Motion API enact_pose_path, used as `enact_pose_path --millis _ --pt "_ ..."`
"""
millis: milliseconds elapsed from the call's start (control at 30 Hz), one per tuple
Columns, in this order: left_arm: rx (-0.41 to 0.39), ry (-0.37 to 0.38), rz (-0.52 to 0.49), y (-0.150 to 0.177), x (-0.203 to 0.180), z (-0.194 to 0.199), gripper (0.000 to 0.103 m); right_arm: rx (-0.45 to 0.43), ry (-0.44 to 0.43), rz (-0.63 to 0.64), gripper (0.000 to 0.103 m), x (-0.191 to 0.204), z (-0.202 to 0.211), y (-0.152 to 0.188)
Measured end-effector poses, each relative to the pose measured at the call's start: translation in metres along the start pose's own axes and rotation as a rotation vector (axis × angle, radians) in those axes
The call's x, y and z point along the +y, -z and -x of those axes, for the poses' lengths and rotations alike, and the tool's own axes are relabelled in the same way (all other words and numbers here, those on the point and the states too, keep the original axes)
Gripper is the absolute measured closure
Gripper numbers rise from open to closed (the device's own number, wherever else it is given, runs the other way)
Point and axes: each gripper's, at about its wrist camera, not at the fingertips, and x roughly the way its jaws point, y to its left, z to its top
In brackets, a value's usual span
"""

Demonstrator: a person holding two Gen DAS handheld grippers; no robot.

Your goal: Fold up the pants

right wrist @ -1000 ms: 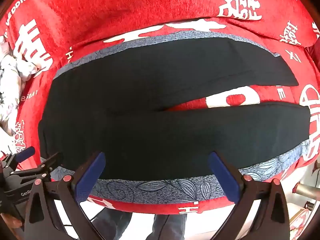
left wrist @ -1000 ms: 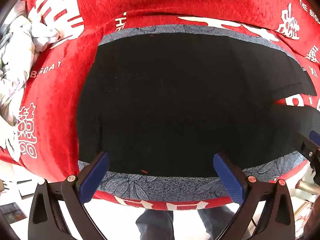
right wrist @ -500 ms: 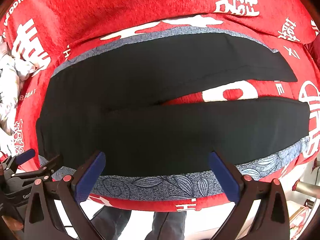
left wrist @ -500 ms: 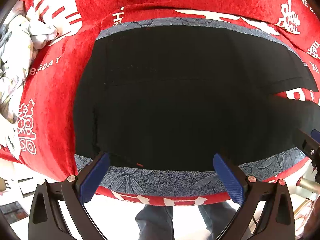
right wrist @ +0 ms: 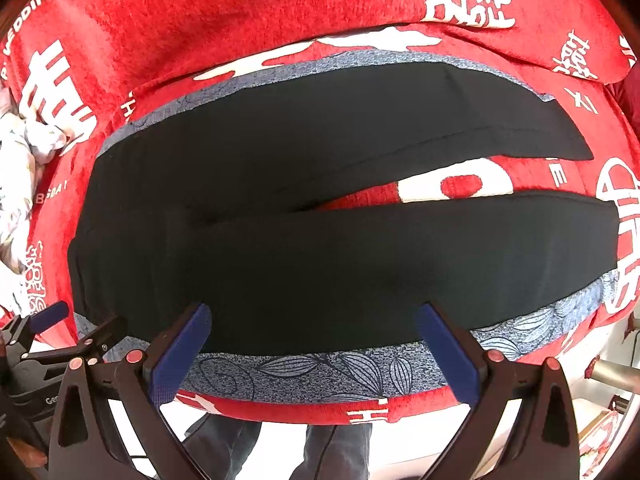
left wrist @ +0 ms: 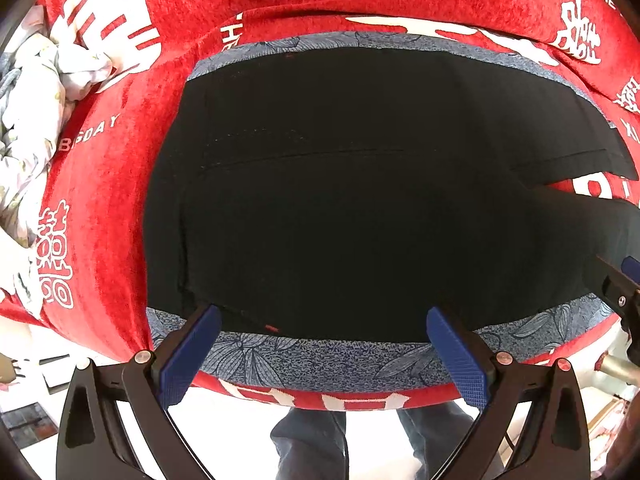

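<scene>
1. Black pants [right wrist: 320, 248] are seen spread flat on a blue-grey leaf-patterned cloth [right wrist: 320, 372], which lies over a red cover with white lettering [right wrist: 240, 8].
2. The waist end lies to the left; the two legs run to the right and part, so that a wedge of the red cover is shown between them.
3. The left gripper [left wrist: 322, 354] is held at the near edge by the waist end, its blue-padded fingers [left wrist: 188, 354] spread wide with nothing between them.
4. The right gripper [right wrist: 314, 354] is held at the near edge beside the near leg, its fingers [right wrist: 448, 354] likewise wide apart and empty.
5. Whether any pad touches the fabric cannot be told from these views.
6. A crumpled pale floral fabric [left wrist: 28, 120] is seen at the far left, apart from the pants.
7. Beyond the near edge a person's legs in dark trousers [left wrist: 308, 440] are visible below, and a metal tube [right wrist: 612, 372] shows at the right.
8. Nothing lies on top of the pants.
</scene>
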Motion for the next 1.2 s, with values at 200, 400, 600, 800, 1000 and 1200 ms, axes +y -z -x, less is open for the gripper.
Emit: enact_pose_path --millis 200,400,600,800,1000,1200 --pt "0.004 -0.006 0.010 0.000 -0.002 0.000 0.000 0.003 -0.001 0.008 0.000 -0.002 -0.002 0.001" --pt "0.007 -0.007 0.003 0.000 -0.006 -0.001 0.000 0.006 0.007 0.008 0.000 -0.007 -0.004 0.002" --pt "0.003 -0.010 0.003 0.000 -0.008 -0.001 0.000 0.009 0.004 0.005 0.000 -0.011 -0.005 0.002" --pt "0.008 -0.017 0.017 0.000 -0.008 -0.002 0.000 0.010 -0.001 0.007 0.000 -0.015 -0.006 0.003" --pt "-0.003 -0.029 0.031 0.003 -0.010 -0.001 0.000 0.008 -0.003 0.016 0.000 -0.019 -0.005 0.003" --pt "-0.021 -0.046 0.055 0.003 -0.012 0.003 0.000 -0.002 -0.010 0.024 0.000 -0.023 -0.003 0.003"
